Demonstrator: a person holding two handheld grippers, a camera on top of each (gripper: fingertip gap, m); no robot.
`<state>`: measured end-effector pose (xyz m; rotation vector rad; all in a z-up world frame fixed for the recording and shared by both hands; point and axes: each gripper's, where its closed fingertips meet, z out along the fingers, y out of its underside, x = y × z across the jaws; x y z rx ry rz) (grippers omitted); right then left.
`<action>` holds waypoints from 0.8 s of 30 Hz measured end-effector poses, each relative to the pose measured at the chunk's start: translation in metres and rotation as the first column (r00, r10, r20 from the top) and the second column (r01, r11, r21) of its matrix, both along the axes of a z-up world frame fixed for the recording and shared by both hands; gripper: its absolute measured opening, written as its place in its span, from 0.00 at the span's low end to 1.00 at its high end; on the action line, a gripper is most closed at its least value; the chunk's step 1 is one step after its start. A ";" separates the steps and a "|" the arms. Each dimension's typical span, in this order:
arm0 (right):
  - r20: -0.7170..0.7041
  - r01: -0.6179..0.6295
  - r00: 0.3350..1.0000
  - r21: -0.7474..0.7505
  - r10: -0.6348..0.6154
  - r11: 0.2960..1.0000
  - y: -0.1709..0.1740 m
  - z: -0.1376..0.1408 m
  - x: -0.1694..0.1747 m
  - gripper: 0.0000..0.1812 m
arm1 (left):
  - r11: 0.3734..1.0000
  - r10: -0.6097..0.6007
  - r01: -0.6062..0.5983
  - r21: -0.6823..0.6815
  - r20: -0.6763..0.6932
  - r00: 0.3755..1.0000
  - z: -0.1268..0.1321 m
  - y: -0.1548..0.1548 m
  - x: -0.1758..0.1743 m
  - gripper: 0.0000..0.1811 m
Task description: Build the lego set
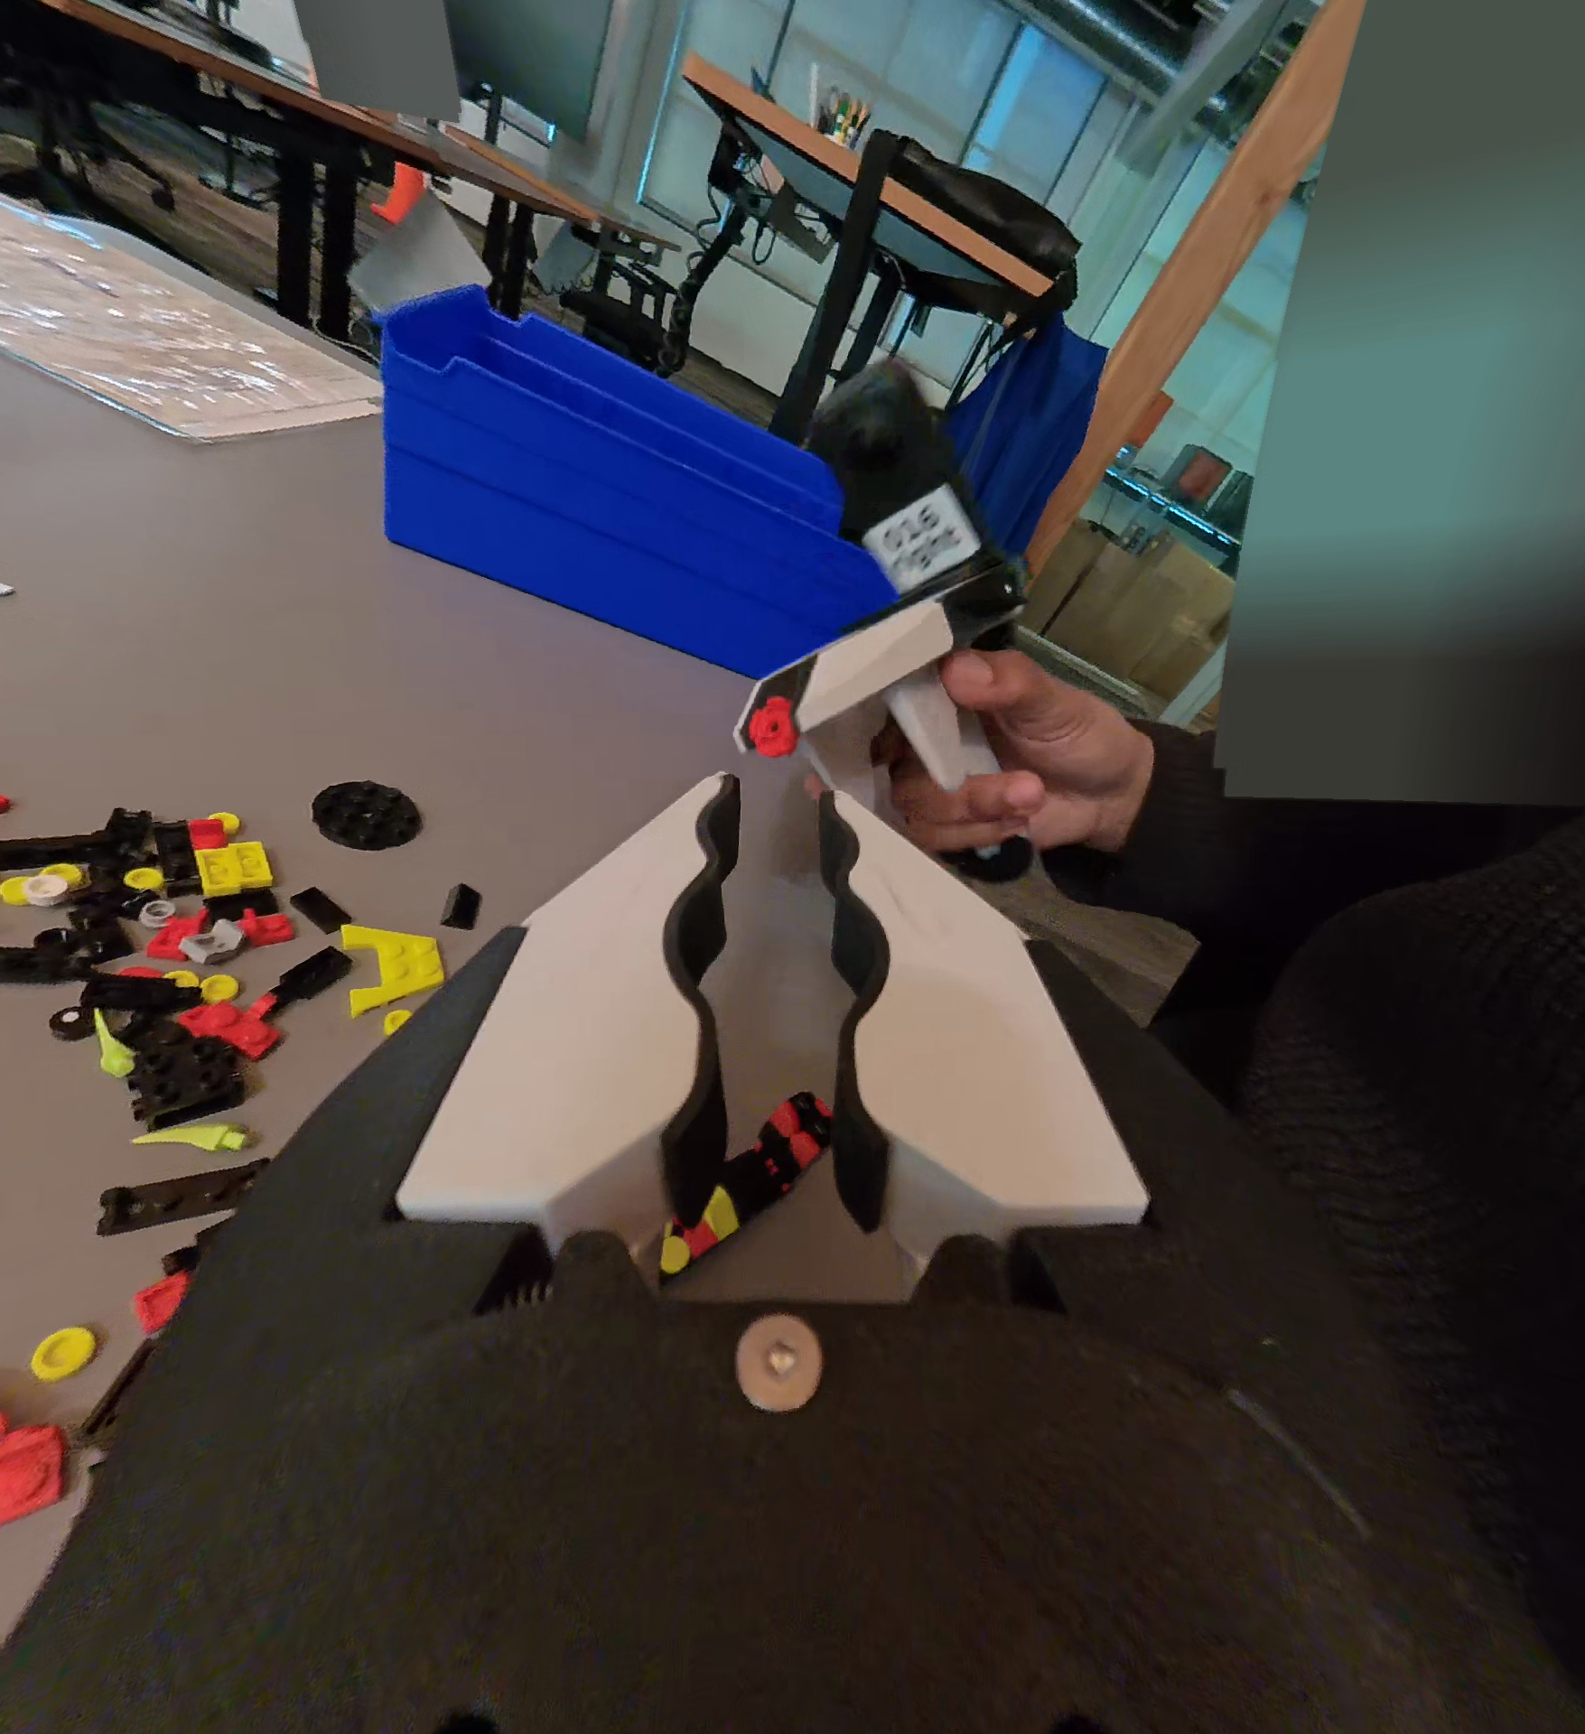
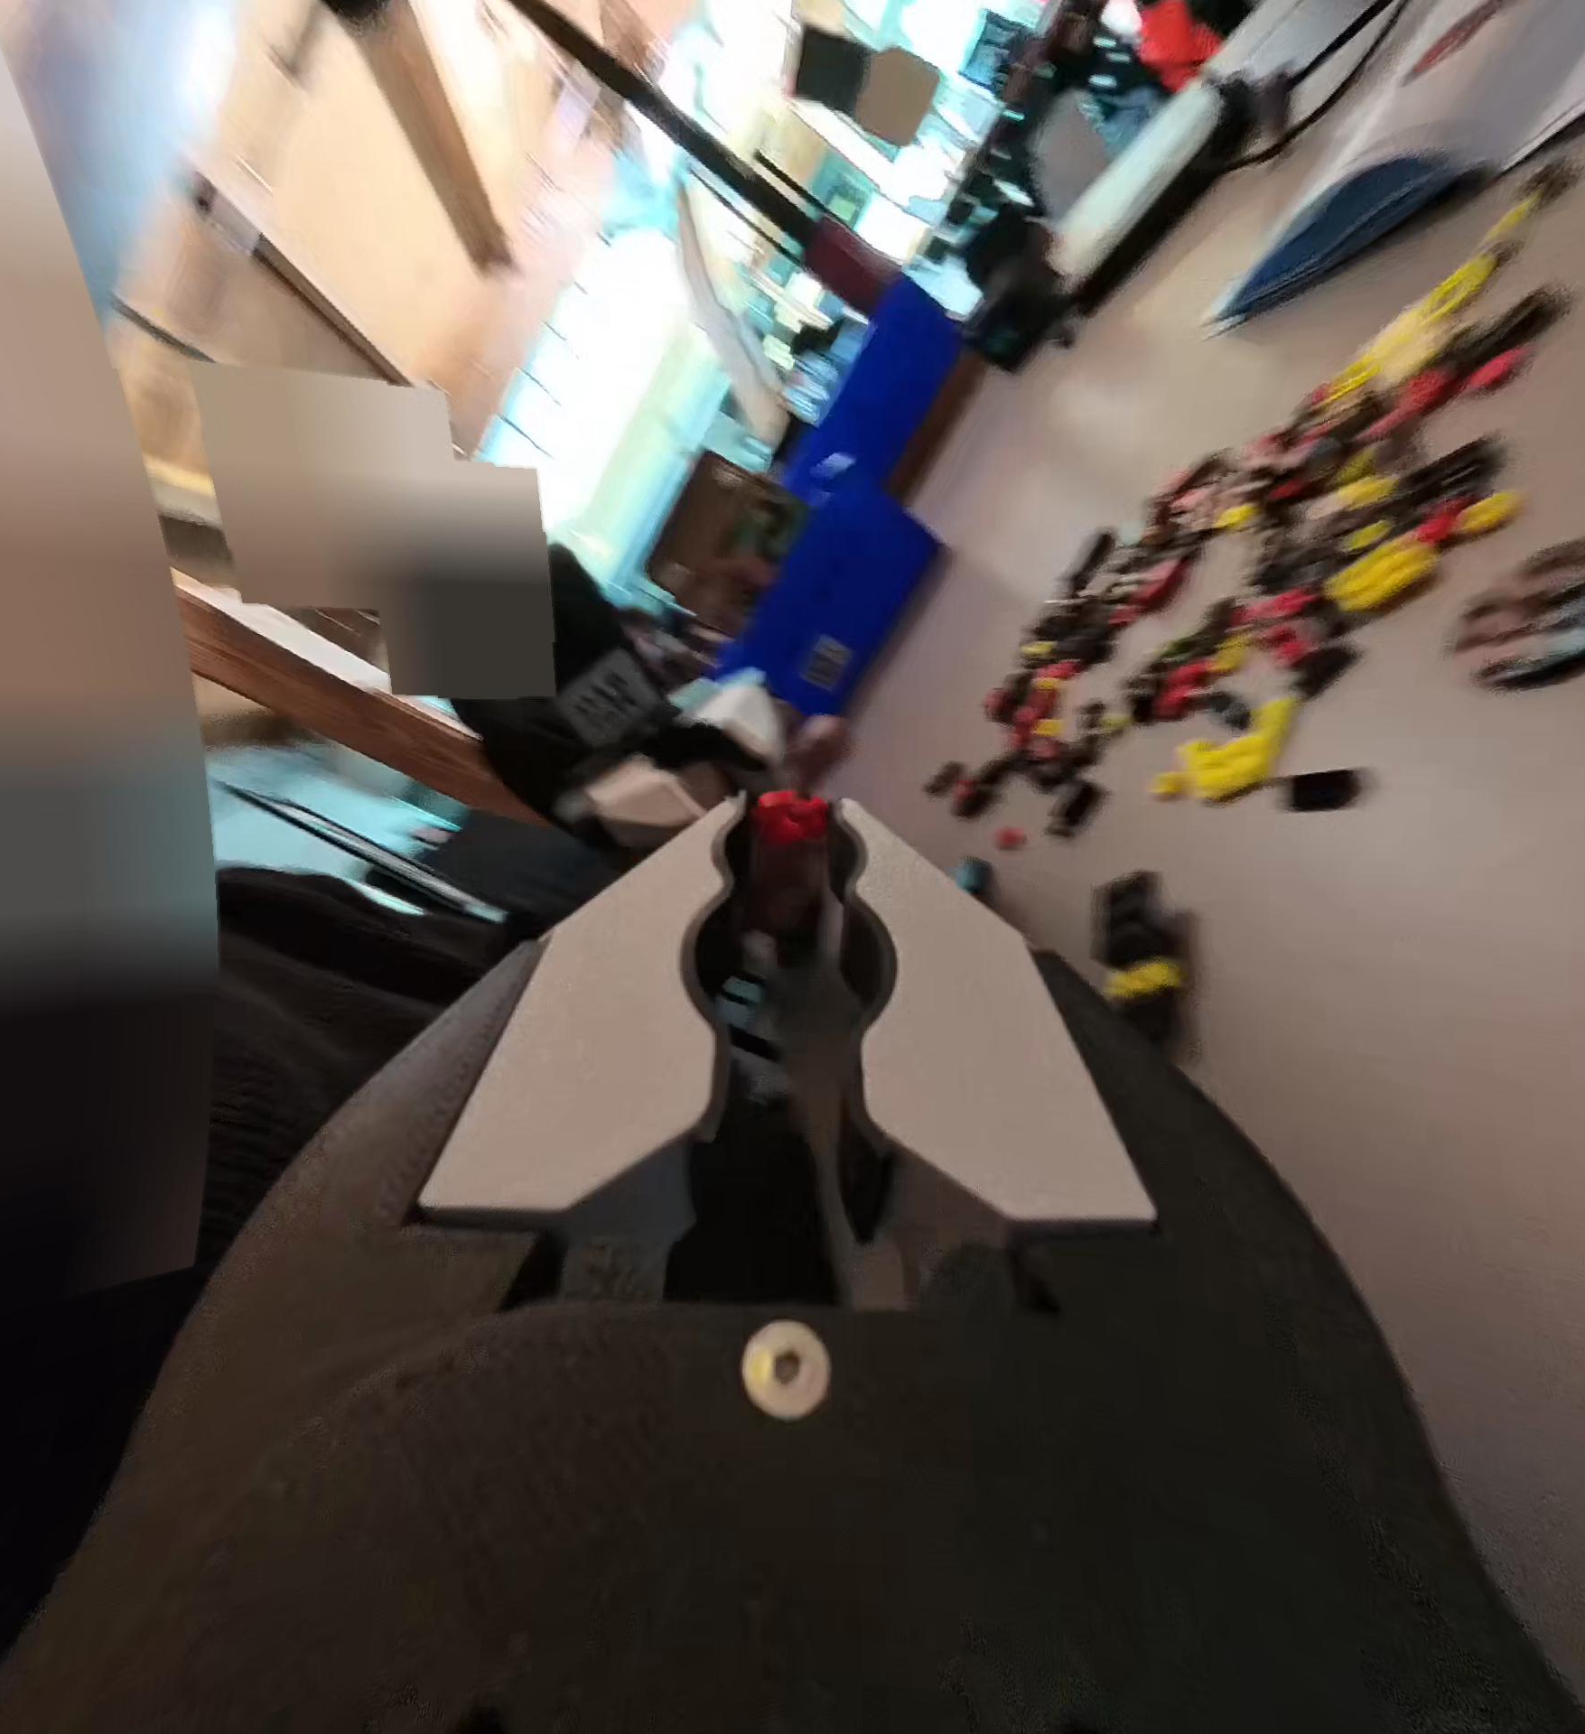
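Right tool [image 2: 784, 826], tilted sideways, pinches a red round piece [image 2: 786, 813].

Left wrist view sharp, even daylight, wide-angle edge bend; right wrist view heavy motion blur, windows blown out

A scatter of loose lego pieces [image 1: 150, 948] crowds the desk [image 1: 507, 657] toward its left side, leaving little bare surface among them. A black round plate [image 1: 366, 814] lies apart at the scatter's far edge. Between the scatter and the blue bin [image 1: 601, 488] runs an open band of bare desk, wide enough to pass through. The bin walls off the far side. Near the desk's right edge, the right gripper [image 1: 774, 727] hangs in the air just beyond the left gripper's fingers [image 1: 713, 844], with only a narrow gap between them.
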<state>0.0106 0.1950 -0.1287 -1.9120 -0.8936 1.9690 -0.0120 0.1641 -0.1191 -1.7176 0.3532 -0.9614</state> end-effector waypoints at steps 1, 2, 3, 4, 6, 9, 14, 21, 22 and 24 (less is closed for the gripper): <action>0.118 -0.001 0.993 0.170 -0.019 0.985 0.008 -0.014 0.007 0.08 | 1.000 0.005 -0.005 -0.003 0.000 1.000 -0.001 0.001 -0.002 0.08; 0.255 -0.028 0.964 0.352 -0.068 0.936 0.020 -0.032 0.017 0.08 | 1.000 0.006 -0.006 -0.007 -0.001 1.000 -0.002 0.001 -0.003 0.08; 0.382 -0.079 0.914 0.504 -0.140 0.860 0.034 -0.048 0.029 0.08 | 1.000 0.005 -0.005 -0.010 -0.003 1.000 -0.003 0.001 -0.003 0.08; 0.479 -0.146 0.853 0.602 -0.208 0.785 0.045 -0.062 0.041 0.08 | 1.000 0.005 -0.005 -0.014 -0.008 1.000 -0.004 0.002 -0.003 0.08; 0.596 -0.268 0.753 0.665 -0.278 0.697 0.055 -0.082 0.057 0.08 | 1.000 0.004 -0.004 -0.014 -0.016 1.000 -0.006 0.002 -0.004 0.08; 0.674 -0.367 0.686 0.647 -0.275 0.669 0.051 -0.101 0.061 0.08 | 1.000 0.002 -0.002 -0.012 -0.028 1.000 -0.007 0.002 -0.004 0.08; 0.685 -0.427 0.680 0.662 -0.264 0.616 0.043 -0.108 0.053 0.08 | 1.000 0.005 -0.006 -0.010 -0.038 0.999 -0.008 0.002 -0.005 0.08; 0.650 -0.414 0.709 0.697 -0.273 0.586 0.044 -0.104 0.051 0.12 | 1.000 0.005 -0.005 -0.024 -0.028 1.000 -0.010 0.003 -0.006 0.08; 0.639 -0.395 0.719 0.699 -0.273 0.596 0.045 -0.101 0.051 0.13 | 1.000 0.006 -0.006 -0.024 -0.029 1.000 -0.010 0.003 -0.006 0.08; 0.608 -0.346 0.741 0.709 -0.284 0.615 0.050 -0.093 0.051 0.14 | 1.000 0.006 -0.007 -0.026 -0.029 1.000 -0.011 0.003 -0.006 0.08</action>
